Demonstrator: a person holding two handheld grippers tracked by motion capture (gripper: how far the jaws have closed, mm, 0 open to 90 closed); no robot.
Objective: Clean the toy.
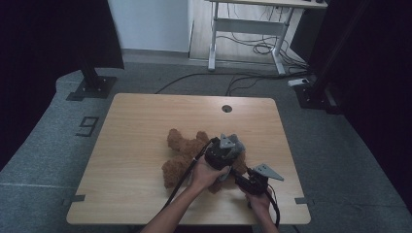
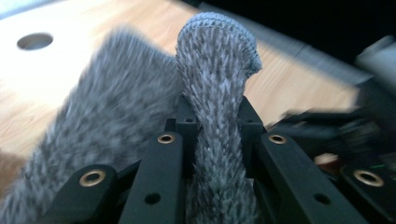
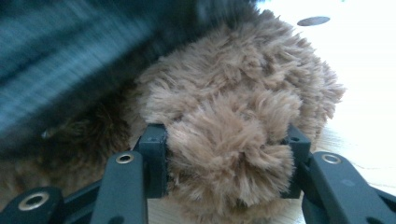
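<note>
A brown plush teddy bear (image 1: 182,148) lies in the middle of the wooden table (image 1: 141,121). My left gripper (image 2: 215,116) is shut on a bunched fold of grey knitted cloth (image 2: 212,60), and more of the cloth hangs blurred to its left. From above, that gripper (image 1: 227,149) sits over the bear's right side with the grey cloth (image 1: 238,144) at its tip. My right gripper (image 3: 224,140) is shut on a fluffy brown limb of the bear (image 3: 233,107). It lies low near the table's front right (image 1: 245,178).
A round cable hole (image 1: 227,108) sits near the table's far edge. Beyond the table stand a white desk frame (image 1: 248,24) with loose cables on the floor (image 1: 214,77) and a black stand base (image 1: 92,87) at the left.
</note>
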